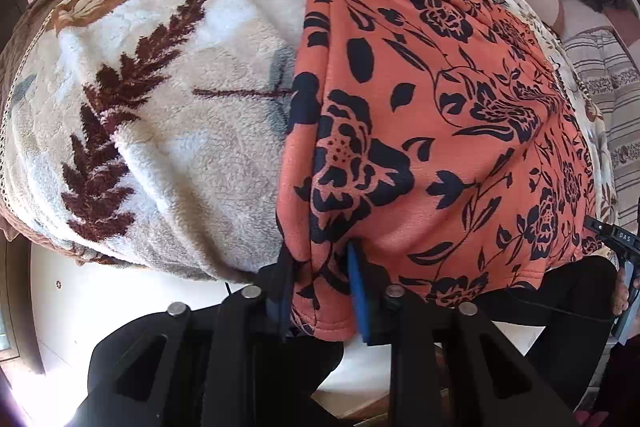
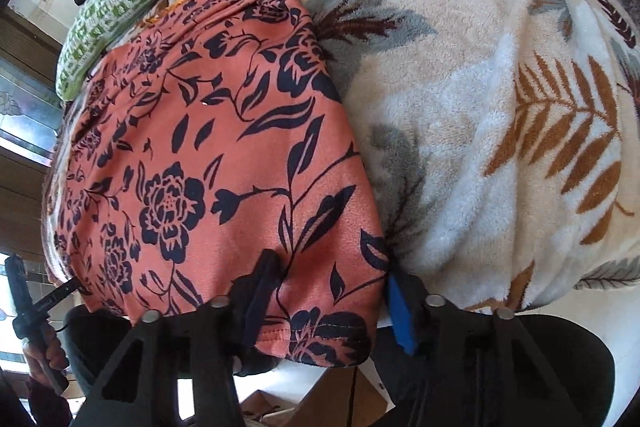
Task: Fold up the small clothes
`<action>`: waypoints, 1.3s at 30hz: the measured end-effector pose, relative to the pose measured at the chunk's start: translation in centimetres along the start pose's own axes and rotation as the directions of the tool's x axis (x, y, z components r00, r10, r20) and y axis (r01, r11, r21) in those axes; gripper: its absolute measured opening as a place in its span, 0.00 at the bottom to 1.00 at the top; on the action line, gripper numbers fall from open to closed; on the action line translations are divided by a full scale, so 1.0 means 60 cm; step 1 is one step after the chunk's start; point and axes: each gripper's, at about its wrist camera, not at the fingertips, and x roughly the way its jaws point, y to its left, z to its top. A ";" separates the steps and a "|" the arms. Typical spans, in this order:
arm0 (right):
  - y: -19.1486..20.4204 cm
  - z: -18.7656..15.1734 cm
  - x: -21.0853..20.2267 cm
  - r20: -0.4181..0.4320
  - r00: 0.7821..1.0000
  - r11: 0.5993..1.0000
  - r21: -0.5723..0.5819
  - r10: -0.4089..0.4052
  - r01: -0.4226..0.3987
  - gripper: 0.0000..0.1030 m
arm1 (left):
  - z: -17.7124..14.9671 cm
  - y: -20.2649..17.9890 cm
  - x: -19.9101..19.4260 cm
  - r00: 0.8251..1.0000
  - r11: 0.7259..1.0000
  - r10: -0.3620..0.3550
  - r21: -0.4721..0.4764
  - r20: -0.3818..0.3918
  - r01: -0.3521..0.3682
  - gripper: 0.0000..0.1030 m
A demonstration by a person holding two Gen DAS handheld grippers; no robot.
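The left gripper (image 1: 320, 287) pinches the near hem corner of the orange floral garment (image 1: 440, 107). The right gripper (image 2: 332, 295) straddles the opposite near corner, its jaws wider; whether its pads press the cloth I cannot tell. The garment lies flat on a leaf-patterned fleece blanket (image 1: 180, 107), with a green patterned cloth (image 2: 108, 23) beyond.

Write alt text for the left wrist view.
The left gripper pinches the near hem of an orange garment with dark flowers, which lies on a fleecy leaf-patterned blanket. The right gripper shows at the right edge.
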 end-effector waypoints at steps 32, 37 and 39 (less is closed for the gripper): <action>0.019 -0.012 -0.019 -0.020 0.999 0.995 -0.098 0.028 -0.030 0.08 | -0.010 0.004 -0.027 0.998 0.996 -0.062 0.067 0.028 0.060 0.06; 0.029 0.002 -0.081 0.034 0.987 0.983 -0.100 0.157 -0.153 0.07 | 0.004 -0.003 -0.091 0.977 0.978 -0.199 0.082 0.073 0.193 0.06; 0.035 0.016 -0.118 0.086 0.971 0.971 -0.109 0.224 -0.214 0.06 | 0.024 -0.006 -0.120 0.965 0.970 -0.238 0.076 0.109 0.231 0.06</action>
